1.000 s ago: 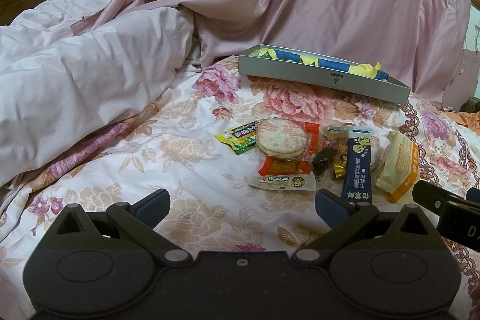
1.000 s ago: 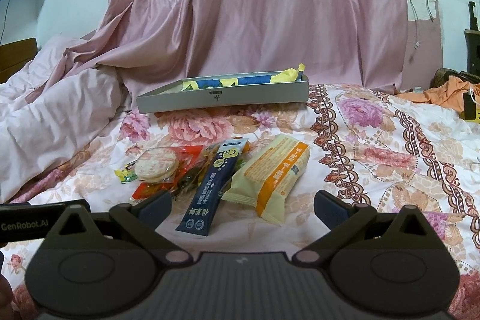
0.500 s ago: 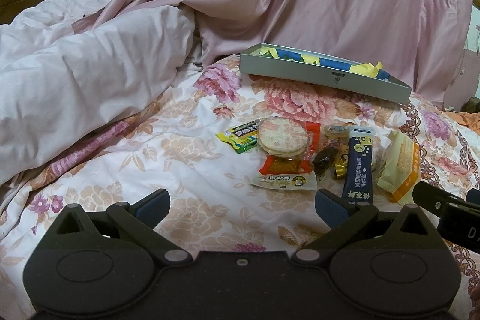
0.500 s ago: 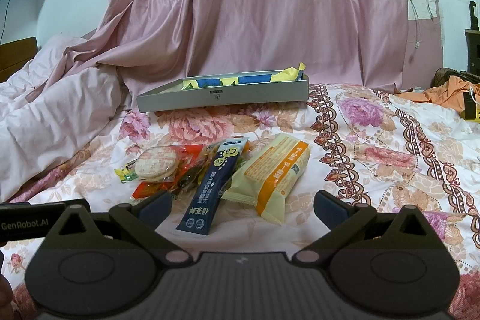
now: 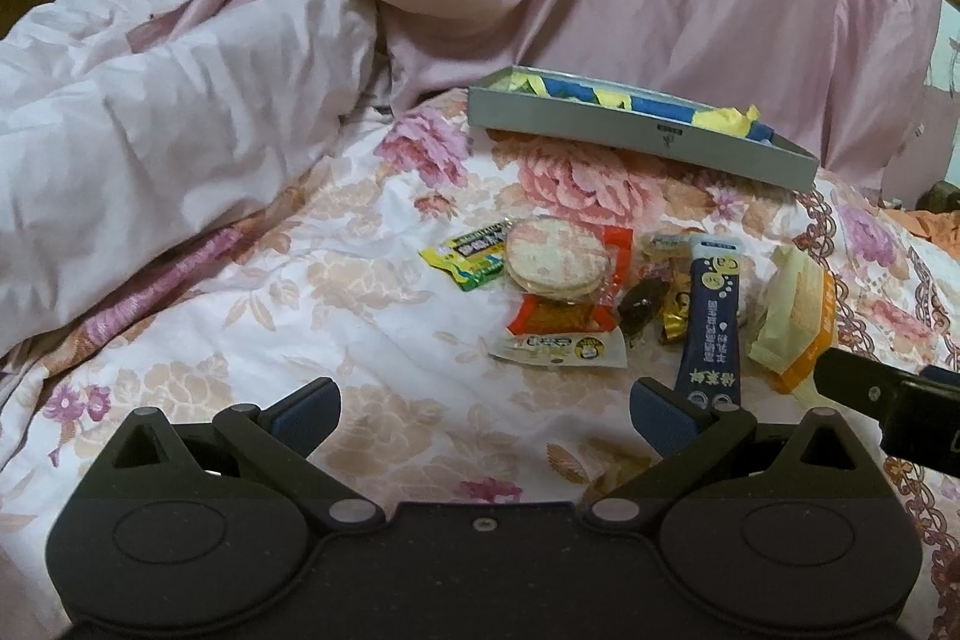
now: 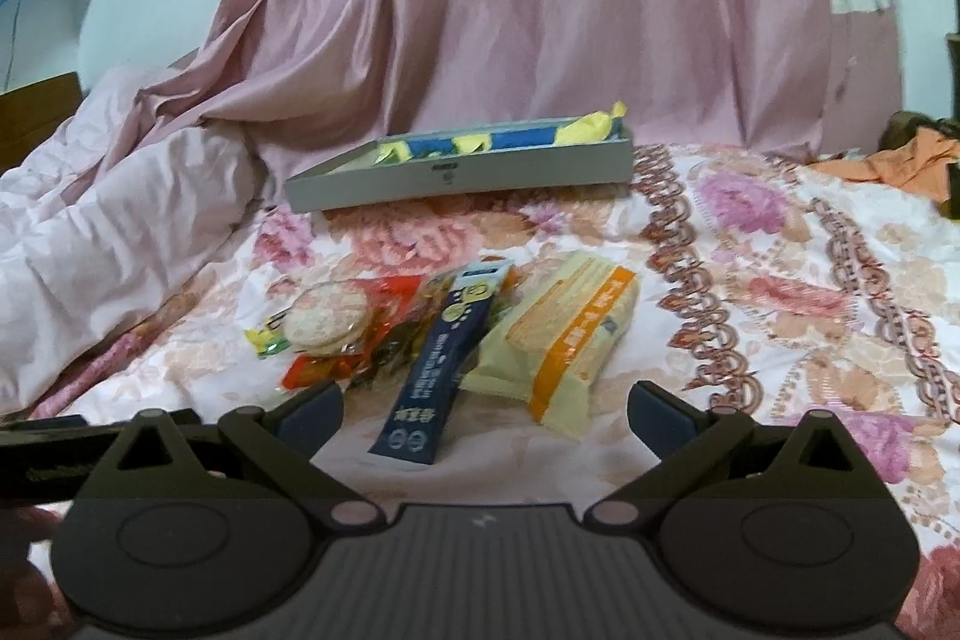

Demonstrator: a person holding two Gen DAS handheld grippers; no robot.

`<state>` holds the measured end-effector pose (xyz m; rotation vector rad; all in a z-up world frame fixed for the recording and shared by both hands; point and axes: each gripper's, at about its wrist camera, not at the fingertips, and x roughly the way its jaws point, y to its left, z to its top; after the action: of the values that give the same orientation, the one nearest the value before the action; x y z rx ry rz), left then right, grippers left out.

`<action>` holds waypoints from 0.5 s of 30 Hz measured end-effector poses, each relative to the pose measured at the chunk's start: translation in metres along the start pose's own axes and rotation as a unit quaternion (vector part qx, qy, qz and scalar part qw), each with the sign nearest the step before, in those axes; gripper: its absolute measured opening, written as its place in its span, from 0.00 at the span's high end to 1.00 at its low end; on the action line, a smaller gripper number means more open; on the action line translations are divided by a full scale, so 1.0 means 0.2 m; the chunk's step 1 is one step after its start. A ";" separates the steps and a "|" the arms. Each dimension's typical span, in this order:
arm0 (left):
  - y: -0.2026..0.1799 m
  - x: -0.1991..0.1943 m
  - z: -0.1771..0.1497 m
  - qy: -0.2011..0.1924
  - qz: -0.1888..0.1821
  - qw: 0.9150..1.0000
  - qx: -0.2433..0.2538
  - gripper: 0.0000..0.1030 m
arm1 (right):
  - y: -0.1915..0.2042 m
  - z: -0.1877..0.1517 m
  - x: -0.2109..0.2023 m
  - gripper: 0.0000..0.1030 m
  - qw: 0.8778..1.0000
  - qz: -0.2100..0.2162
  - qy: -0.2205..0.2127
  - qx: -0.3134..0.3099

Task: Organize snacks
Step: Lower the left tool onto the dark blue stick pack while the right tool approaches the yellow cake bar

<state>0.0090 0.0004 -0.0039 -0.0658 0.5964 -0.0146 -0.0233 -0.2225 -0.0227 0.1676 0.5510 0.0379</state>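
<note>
Most of the snacks (image 5: 606, 304) lay loose in a heap on the bed (image 5: 336, 316), well short of the grey tray (image 5: 636, 139), which already held a few blue and yellow packets, so your sorting had barely begun. Your left tool (image 5: 483, 415) and right tool (image 6: 483, 415) both gaped wide, holding nothing. Only your right view showed the orange cloth (image 6: 900, 160) at the bed's far side.

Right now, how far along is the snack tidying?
Barely begun. Done: the grey tray already holds some blue and yellow packets. In hand: nothing; the left gripper and right gripper are both open and empty, short of the pile. Left: the whole pile lies loose on the bedspread, including the round crackers, navy stick and pale yellow pack.
</note>
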 end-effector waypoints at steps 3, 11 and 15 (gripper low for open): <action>-0.02 0.02 0.02 0.004 -0.013 1.000 0.007 0.01 | -0.03 0.04 0.03 0.00 0.999 0.025 0.021 -0.006; -0.08 0.09 0.09 0.008 -0.072 0.997 0.037 0.01 | -0.20 0.16 0.15 0.00 0.999 0.028 0.029 -0.034; -0.14 0.17 0.13 0.007 -0.093 0.994 0.062 0.01 | -0.29 0.21 0.26 0.00 0.999 0.023 0.039 -0.008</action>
<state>0.0522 -0.0275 0.0004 -0.0012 0.6015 -0.2334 0.0428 -0.2815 -0.0232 0.1645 0.6253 0.0930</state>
